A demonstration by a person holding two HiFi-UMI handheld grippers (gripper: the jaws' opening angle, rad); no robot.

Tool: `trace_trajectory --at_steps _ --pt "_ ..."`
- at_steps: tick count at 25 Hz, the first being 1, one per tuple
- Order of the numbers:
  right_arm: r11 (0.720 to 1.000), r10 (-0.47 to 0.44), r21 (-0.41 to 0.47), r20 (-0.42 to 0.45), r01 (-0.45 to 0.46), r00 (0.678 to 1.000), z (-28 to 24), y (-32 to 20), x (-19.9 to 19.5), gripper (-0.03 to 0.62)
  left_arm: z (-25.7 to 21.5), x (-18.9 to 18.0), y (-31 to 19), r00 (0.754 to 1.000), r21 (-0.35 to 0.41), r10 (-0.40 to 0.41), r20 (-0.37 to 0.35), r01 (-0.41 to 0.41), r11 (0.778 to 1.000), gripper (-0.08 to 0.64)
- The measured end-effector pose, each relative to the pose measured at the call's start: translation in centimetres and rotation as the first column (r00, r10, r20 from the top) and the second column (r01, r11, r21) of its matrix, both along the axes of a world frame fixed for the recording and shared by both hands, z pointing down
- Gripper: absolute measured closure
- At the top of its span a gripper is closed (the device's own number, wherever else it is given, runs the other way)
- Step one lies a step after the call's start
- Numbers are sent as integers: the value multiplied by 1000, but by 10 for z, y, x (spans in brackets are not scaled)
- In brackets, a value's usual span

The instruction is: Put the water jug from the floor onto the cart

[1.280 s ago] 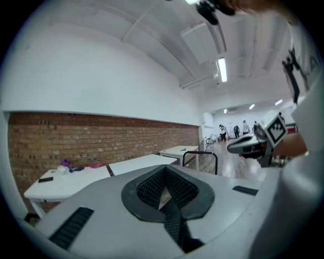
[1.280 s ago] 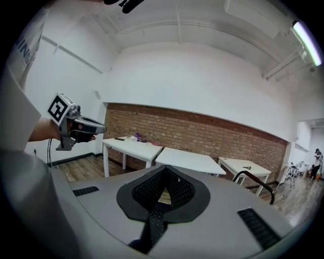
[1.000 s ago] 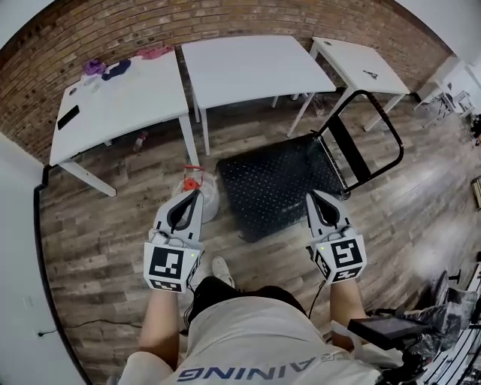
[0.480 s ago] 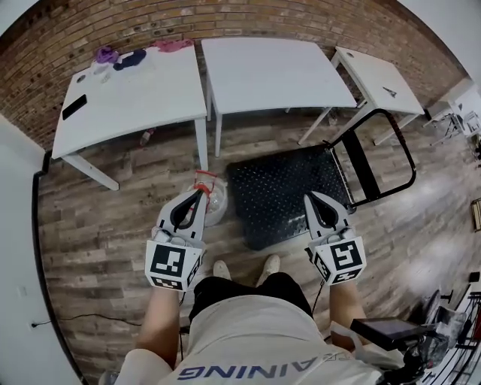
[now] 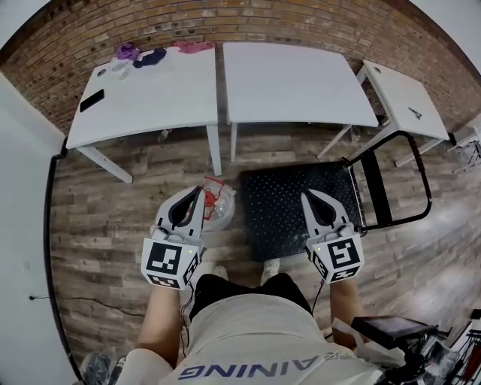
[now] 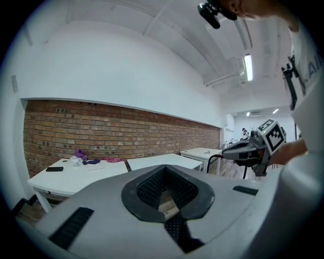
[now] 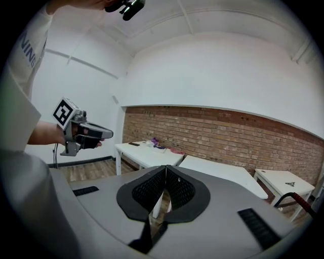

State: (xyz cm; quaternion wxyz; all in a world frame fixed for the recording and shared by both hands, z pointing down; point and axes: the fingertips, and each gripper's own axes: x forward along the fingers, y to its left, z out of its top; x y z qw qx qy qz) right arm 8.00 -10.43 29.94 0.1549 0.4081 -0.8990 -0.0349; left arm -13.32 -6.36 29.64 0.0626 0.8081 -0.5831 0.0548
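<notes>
**Both tools empty, jug on the floor left of the cart**

From the head view I cannot see the whole water jug (image 5: 219, 205). It stands on the wooden floor (image 5: 113, 210), and the tip of my left gripper (image 5: 198, 192) covers its left side. I can make out a clear body and something red on top, no more. The cart (image 5: 293, 199) is a black flat deck just to the right of the jug. Its black tube handle (image 5: 391, 184) is on the right side, and I cannot tell whether it is folded or upright. My right gripper (image 5: 307, 195) covers part of the deck's near edge.

I count one jug, one cart, two grippers and three white tables: the left table (image 5: 158, 105), the middle table (image 5: 301, 86) and the right table (image 5: 402, 94). They stand in a row against the far brick wall (image 5: 316, 22). One dark phone (image 5: 92, 100) and a few coloured cloths (image 5: 154, 54) lie on the left table.

The gripper views show that each tool's jaws are pressed together with nothing between them. Neither of those views shows the jug. Only the head view does.
</notes>
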Motion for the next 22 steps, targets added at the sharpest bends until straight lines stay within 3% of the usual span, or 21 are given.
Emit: trace_trajectory --at_steps 8,14,22 --pt "994 -107 1 59 108 992 -2 -49 36 588 -13 32 -14 990 -9 -138 5 138 990 558" --pt "987 -146 -56 83 151 986 20 -63 63 586 -5 52 -4 977 -49 -213 3 213 976 558" --pt "972 -177 -133 116 192 977 52 -61 28 586 10 33 -10 976 -59 -218 -9 217 974 558"
